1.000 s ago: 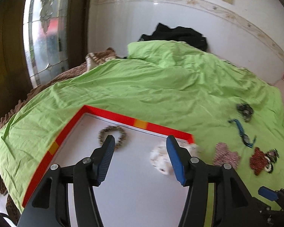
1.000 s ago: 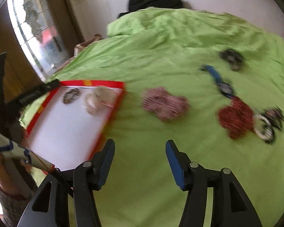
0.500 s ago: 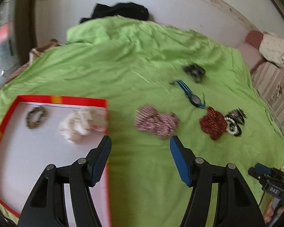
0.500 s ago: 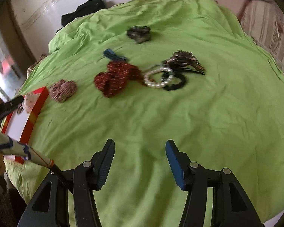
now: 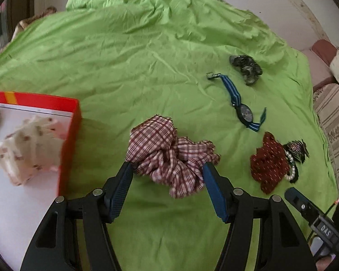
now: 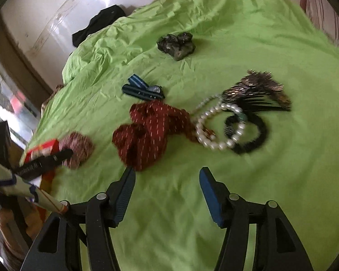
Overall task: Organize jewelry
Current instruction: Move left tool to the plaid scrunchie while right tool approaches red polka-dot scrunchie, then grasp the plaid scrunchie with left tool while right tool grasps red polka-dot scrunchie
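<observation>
Left gripper (image 5: 167,169) stands open astride the plaid scrunchie (image 5: 171,153) on the bed (image 5: 124,56), just beside the red tray (image 5: 72,135); right gripper (image 6: 166,176) gapes empty near the maroon scrunchie (image 6: 149,131); soft, light cloth, best pinched mid-bunch.

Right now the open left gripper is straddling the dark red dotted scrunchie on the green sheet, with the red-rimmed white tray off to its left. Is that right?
Not quite. The open left gripper is straddling the maroon-and-white checked fabric scrunchie, not the dark red dotted scrunchie, which lies further right on the green sheet. The red-rimmed white tray is indeed to its left. The left wrist view shows this.
</observation>
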